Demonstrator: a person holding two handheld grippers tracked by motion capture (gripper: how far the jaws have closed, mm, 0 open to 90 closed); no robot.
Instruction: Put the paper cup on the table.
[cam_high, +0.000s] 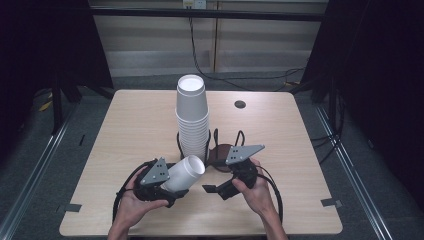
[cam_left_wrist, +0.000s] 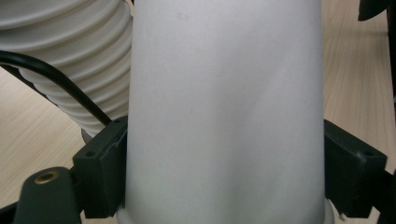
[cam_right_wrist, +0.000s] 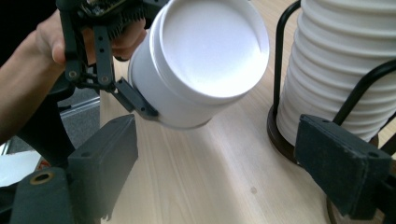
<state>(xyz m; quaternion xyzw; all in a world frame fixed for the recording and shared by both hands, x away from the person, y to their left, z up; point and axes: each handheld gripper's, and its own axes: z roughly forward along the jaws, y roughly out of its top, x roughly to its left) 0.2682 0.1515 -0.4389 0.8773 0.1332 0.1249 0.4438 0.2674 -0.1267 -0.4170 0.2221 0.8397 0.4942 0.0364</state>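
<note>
A tall stack of upside-down white paper cups stands on a black wire holder with a round brown base at the table's middle. My left gripper is shut on a single white cup, tilted with its closed base pointing up and right, just left of the stack's foot. In the left gripper view the cup sits between both jaws, with the stack behind it. My right gripper is open and holds nothing. It faces the held cup's base, with the stack on its right.
The light wooden table has a dark cable hole at the back right. Black cables trail from both grippers near the front edge. Dark curtains flank the table and a grey floor surrounds it.
</note>
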